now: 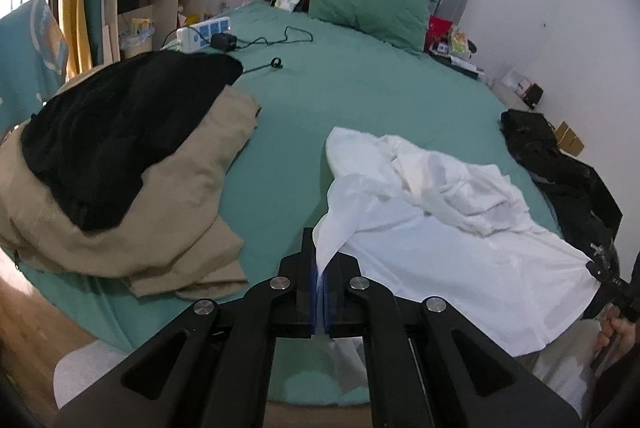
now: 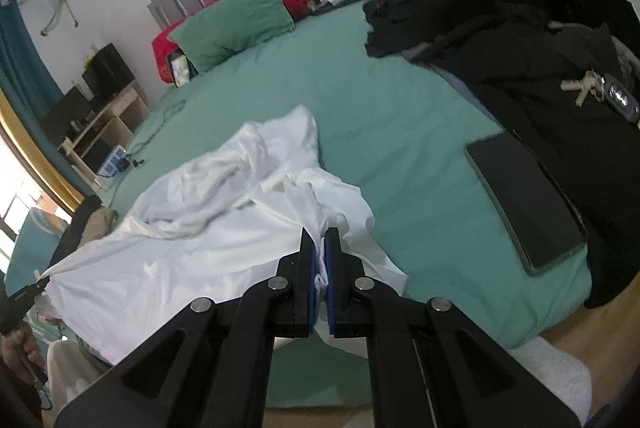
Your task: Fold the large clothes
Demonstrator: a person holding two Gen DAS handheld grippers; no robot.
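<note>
Green bed sheet covers the whole bed, the landmark for all positions. White garment lies crumpled at the foot of the bed, its near hem drawn off the foot edge. Left tongs are closed on one corner of this hem; right tongs are closed on a bunched fold at the other corner. Beige and black clothes pile overhangs one side edge of the bed; black clothing and a dark tablet occupy the opposite side. Mid-bed, between garment and green pillow, the sheet is bare. Power strip and cable lie near the head.
</note>
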